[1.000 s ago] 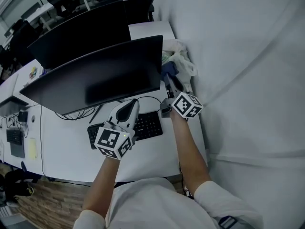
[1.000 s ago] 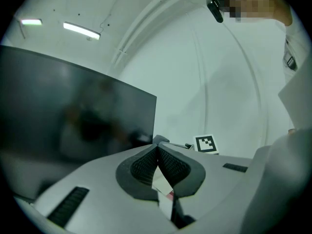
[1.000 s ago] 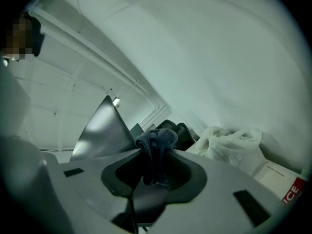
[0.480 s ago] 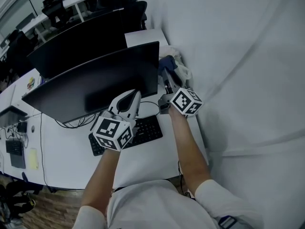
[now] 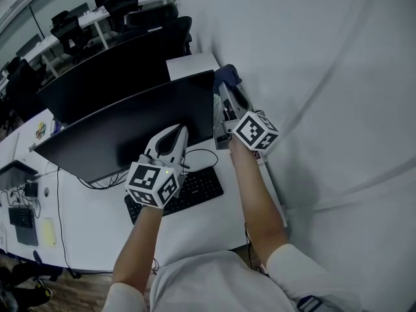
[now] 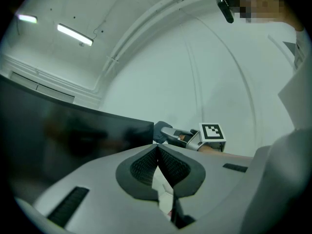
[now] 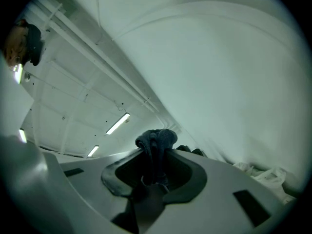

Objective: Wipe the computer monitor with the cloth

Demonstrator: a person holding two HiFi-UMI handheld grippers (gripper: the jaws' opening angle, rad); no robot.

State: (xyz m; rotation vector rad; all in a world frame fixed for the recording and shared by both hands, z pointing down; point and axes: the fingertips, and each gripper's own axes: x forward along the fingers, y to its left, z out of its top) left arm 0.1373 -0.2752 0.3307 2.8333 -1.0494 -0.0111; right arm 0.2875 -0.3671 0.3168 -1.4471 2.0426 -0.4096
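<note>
A wide black computer monitor (image 5: pixel 130 125) stands on the white desk (image 5: pixel 97 220), its dark screen (image 6: pixel 73 130) also filling the left of the left gripper view. My right gripper (image 5: pixel 229 90) is raised beside the monitor's right edge, shut on a dark blue cloth (image 5: pixel 227 75) that bunches out past its tips (image 7: pixel 156 140). My left gripper (image 5: pixel 177 130) is held in front of the screen's lower right part, jaws closed together with nothing between them (image 6: pixel 157 150). The right gripper and cloth show in the left gripper view (image 6: pixel 168 133).
A black keyboard (image 5: pixel 188 190) lies on the desk under the left gripper, with cables (image 5: pixel 104 181) trailing from beneath the monitor. A white curtain wall (image 5: pixel 325 77) runs along the right. More desks, monitors and chairs (image 5: pixel 117 5) stand behind.
The right gripper has lifted the blue cloth from the pile at the desk's right end up to the monitor's top right corner. The left gripper rose slightly toward the screen.
</note>
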